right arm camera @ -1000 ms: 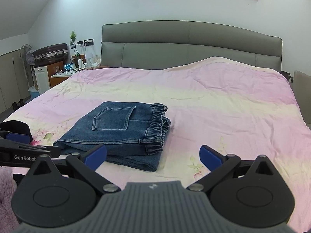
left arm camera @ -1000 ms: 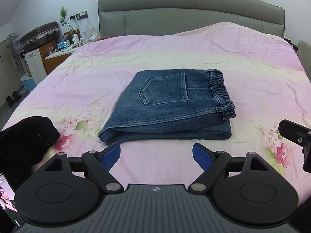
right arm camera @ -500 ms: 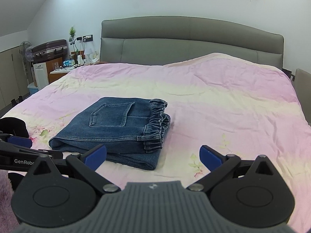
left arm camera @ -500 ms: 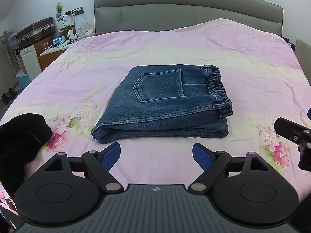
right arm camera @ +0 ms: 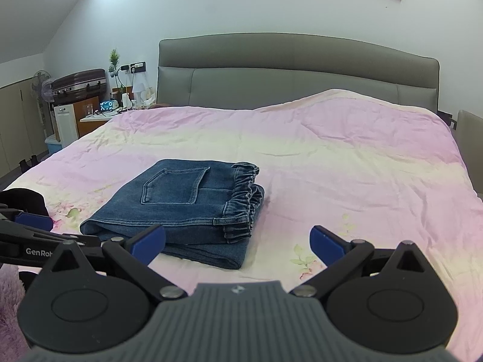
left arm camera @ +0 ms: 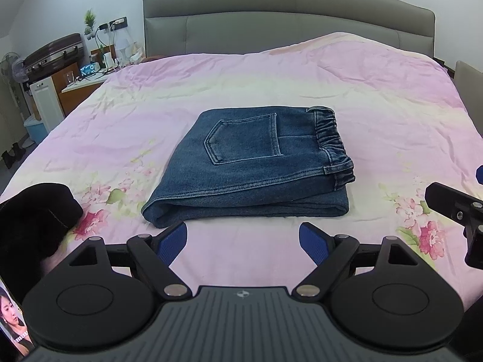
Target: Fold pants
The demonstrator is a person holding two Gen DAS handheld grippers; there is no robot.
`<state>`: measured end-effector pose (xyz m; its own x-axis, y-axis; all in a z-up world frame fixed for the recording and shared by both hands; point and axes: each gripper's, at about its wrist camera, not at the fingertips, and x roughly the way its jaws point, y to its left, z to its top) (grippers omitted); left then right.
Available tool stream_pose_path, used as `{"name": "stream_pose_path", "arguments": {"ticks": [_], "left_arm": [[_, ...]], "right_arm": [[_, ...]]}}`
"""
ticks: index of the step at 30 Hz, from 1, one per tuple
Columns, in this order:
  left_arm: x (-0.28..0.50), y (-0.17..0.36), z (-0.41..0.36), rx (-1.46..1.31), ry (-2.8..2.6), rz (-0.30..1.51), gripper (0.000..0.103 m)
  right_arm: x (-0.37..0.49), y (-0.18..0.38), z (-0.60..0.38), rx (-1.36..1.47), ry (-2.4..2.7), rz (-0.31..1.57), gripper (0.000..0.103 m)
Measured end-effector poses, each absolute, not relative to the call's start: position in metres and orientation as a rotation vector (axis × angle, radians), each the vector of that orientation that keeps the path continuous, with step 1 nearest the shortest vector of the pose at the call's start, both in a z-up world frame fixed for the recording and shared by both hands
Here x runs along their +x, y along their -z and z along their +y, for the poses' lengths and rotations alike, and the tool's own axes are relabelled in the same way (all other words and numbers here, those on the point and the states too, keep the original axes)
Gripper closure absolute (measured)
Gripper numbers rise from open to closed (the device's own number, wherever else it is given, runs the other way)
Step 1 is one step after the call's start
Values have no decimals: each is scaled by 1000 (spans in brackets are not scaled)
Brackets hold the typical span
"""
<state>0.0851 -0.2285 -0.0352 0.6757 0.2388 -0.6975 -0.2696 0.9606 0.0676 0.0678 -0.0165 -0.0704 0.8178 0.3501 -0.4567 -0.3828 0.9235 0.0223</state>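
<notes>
Blue denim pants (left arm camera: 256,166) lie folded into a compact stack on the pink floral bedspread (left arm camera: 377,105), back pocket up and elastic waistband to the right. My left gripper (left arm camera: 243,239) is open just in front of the stack's near edge, holding nothing. In the right wrist view the pants (right arm camera: 181,208) sit ahead and to the left. There my right gripper (right arm camera: 238,241) is open and empty, its left finger in front of the stack's near corner. The left gripper's body (right arm camera: 27,247) shows at the left edge.
A grey padded headboard (left arm camera: 286,21) closes the far end of the bed. A nightstand with cables and a suitcase (left arm camera: 54,54) stand at the far left. A dark garment (left arm camera: 33,211) lies at the bed's near left edge. A phone screen (left arm camera: 12,316) shows bottom left.
Both grippers stay open and empty. The folded pants have not moved; both views have shifted slightly, and the pants now sit a little higher in the left wrist view.
</notes>
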Motion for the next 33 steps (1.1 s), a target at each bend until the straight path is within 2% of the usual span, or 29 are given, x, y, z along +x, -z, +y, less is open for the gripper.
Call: {"name": "stream_pose_path", "arguments": {"ticks": [33], "left_arm": [[80, 27, -231, -31, -286, 765, 5]], "right_arm": [[50, 60, -22, -68, -408, 436, 5]]}}
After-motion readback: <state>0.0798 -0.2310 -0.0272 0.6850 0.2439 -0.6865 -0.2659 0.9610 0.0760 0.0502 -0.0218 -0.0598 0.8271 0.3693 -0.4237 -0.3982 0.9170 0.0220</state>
